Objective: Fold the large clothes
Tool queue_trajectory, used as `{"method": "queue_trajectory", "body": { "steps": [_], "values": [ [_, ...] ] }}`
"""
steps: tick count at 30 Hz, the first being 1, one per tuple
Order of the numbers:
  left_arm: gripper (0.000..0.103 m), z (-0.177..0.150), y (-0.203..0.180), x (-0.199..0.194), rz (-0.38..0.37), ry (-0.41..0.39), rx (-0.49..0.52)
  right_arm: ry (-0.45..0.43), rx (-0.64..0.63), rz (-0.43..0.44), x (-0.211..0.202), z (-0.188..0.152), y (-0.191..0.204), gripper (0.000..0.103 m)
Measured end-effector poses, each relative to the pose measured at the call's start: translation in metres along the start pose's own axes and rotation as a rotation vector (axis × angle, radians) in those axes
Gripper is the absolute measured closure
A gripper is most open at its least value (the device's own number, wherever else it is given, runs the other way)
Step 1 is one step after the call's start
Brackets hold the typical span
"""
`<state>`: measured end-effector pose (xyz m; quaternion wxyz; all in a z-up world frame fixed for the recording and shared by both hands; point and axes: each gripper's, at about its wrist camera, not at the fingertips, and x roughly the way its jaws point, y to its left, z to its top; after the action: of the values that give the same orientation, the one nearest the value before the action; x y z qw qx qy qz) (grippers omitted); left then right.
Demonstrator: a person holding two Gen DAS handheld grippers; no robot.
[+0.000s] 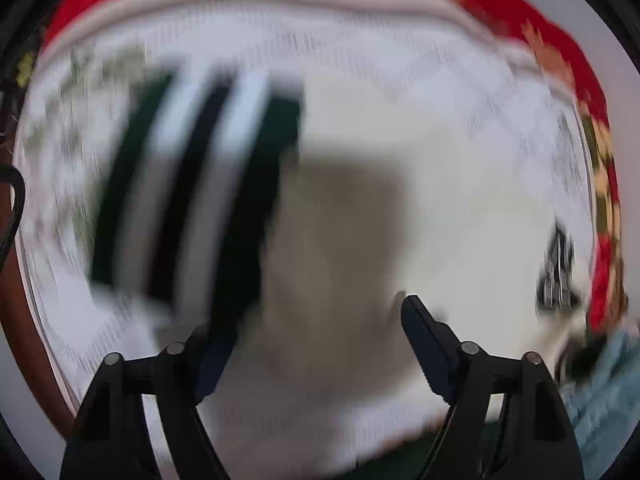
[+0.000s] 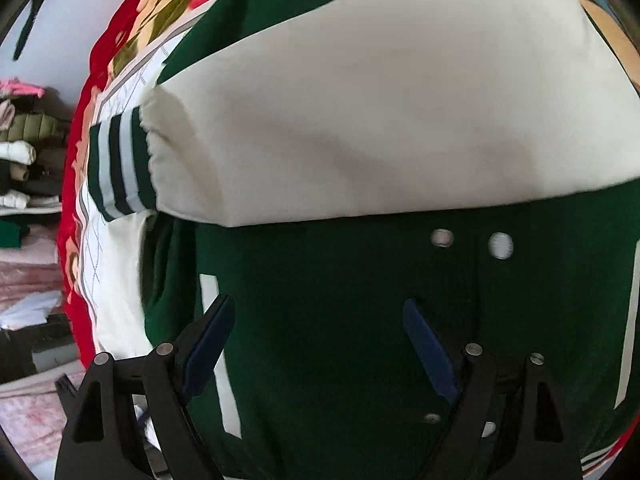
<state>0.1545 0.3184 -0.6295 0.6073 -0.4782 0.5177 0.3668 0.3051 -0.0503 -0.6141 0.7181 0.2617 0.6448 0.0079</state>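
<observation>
Under both my claws spreads a red floral blanket [image 2: 86, 216] topped with a white patterned sheet [image 1: 400, 56], and on that lies the jacket [image 2: 320, 320], a dark green varsity one with cream sleeves, filling most of my right wrist view. One cream sleeve [image 2: 360, 120] is folded straight across the green front, and its green-and-white striped cuff [image 2: 118, 164] ends near the jacket's left edge in that view. Below the sleeve I see two white snap buttons [image 2: 472, 242] side by side on the green body. Off to the left of the blanket sits a stack of folded clothes [image 2: 24, 152]. My left wrist view is badly blurred; it shows the same striped cuff [image 1: 192, 192] and cream sleeve cloth [image 1: 460, 208] beneath me. My right claw [image 2: 316, 304] stands spread wide above the green front, nothing between its blue pads. My left claw [image 1: 312, 316] is also spread, its fingers apart over the cream cloth, gripping nothing.
</observation>
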Motion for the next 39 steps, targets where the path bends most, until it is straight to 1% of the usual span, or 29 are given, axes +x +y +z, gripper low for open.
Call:
{"method": "queue_trajectory", "body": {
  "steps": [1,2,3,4,5,6,7,8,11,14,16,17,18,19,20,21,22,24,25,27,29,30,31,32,34,36,37,38,39],
  "values": [
    [0.032,0.008,-0.003,0.0,0.01,-0.022,-0.004,-0.004,-0.01,-0.017,0.002,0.0,0.007,0.015],
    [0.039,0.018,-0.007,-0.001,0.019,-0.06,-0.004,-0.009,-0.023,-0.037,0.003,0.0,0.014,0.015],
    [0.064,0.03,-0.014,-0.003,0.029,-0.111,0.012,-0.014,-0.033,-0.05,0.003,0.0,0.02,0.015],
    [0.075,0.044,-0.022,-0.003,0.045,-0.152,0.04,-0.023,-0.046,-0.058,0.003,0.001,0.028,0.015],
    [0.079,0.052,-0.027,-0.003,0.041,-0.169,0.053,-0.031,-0.056,-0.061,0.004,0.003,0.036,0.015],
    [0.083,0.067,-0.035,-0.002,0.033,-0.2,0.069,-0.036,-0.065,-0.06,0.004,0.004,0.043,0.015],
    [0.084,0.075,-0.04,-0.002,0.033,-0.216,0.079,-0.043,-0.079,-0.052,0.004,0.007,0.052,0.015],
    [0.084,0.09,-0.05,-0.001,0.03,-0.235,0.099,-0.051,-0.095,-0.05,0.005,0.01,0.062,0.015],
    [0.086,0.125,-0.06,0.004,0.019,-0.271,0.14,-0.094,-0.142,-0.02,0.003,0.02,0.09,0.015],
    [0.087,0.156,-0.093,-0.002,0.014,-0.32,0.208,-0.133,-0.199,0.034,0.007,0.034,0.126,0.016],
    [0.089,0.166,-0.106,-0.007,0.009,-0.354,0.248,-0.157,-0.249,-0.005,0.018,0.043,0.15,0.017],
    [0.089,0.169,-0.109,-0.014,0.006,-0.37,0.265,-0.155,-0.263,-0.02,0.028,0.048,0.159,0.018],
    [0.089,0.173,-0.114,-0.02,0.002,-0.38,0.277,-0.13,-0.272,-0.043,0.041,0.055,0.167,0.025],
    [0.089,0.18,-0.118,-0.023,-0.004,-0.391,0.292,-0.097,-0.271,-0.091,0.056,0.062,0.174,0.044],
    [0.089,0.186,-0.126,-0.029,-0.01,-0.406,0.307,-0.076,-0.264,-0.111,0.065,0.068,0.178,0.05],
    [0.09,0.191,-0.136,-0.037,-0.017,-0.426,0.329,-0.098,-0.231,-0.11,0.062,0.074,0.179,0.07],
    [0.09,0.192,-0.137,-0.04,-0.02,-0.438,0.341,-0.119,-0.209,-0.105,0.055,0.077,0.179,0.086],
    [0.09,0.194,-0.148,-0.053,-0.024,-0.473,0.381,-0.184,-0.235,-0.081,0.043,0.081,0.189,0.099],
    [0.09,0.195,-0.155,-0.057,-0.026,-0.481,0.398,-0.164,-0.247,-0.083,0.051,0.084,0.192,0.099],
    [0.09,0.192,-0.168,-0.066,-0.017,-0.506,0.444,-0.086,-0.234,-0.068,0.071,0.088,0.19,0.097],
    [0.09,0.186,-0.182,-0.076,-0.005,-0.534,0.486,-0.071,-0.207,-0.044,0.068,0.091,0.185,0.097],
    [0.09,0.18,-0.187,-0.084,-0.004,-0.555,0.509,-0.078,-0.192,-0.02,0.058,0.091,0.18,0.093],
    [0.09,0.174,-0.189,-0.091,0.0,-0.571,0.526,-0.088,-0.178,-0.009,0.047,0.091,0.175,0.083],
    [0.09,0.164,-0.196,-0.1,0.007,-0.597,0.553,-0.111,-0.157,-0.029,0.034,0.089,0.166,0.073],
    [0.09,0.143,-0.212,-0.118,0.009,-0.649,0.612,-0.155,-0.124,-0.098,0.011,0.083,0.143,0.028],
    [0.091,0.109,-0.232,-0.138,0.013,-0.706,0.687,-0.181,-0.112,-0.229,-0.003,0.08,0.123,0.013],
    [0.091,0.097,-0.241,-0.143,0.013,-0.718,0.712,-0.193,-0.106,-0.287,-0.009,0.08,0.111,0.013],
    [0.091,0.079,-0.252,-0.15,0.006,-0.731,0.75,-0.199,-0.094,-0.311,-0.014,0.081,0.098,0.013],
    [0.091,0.052,-0.264,-0.157,-0.006,-0.747,0.81,-0.201,-0.076,-0.327,-0.018,0.081,0.085,0.013]
  ]
}}
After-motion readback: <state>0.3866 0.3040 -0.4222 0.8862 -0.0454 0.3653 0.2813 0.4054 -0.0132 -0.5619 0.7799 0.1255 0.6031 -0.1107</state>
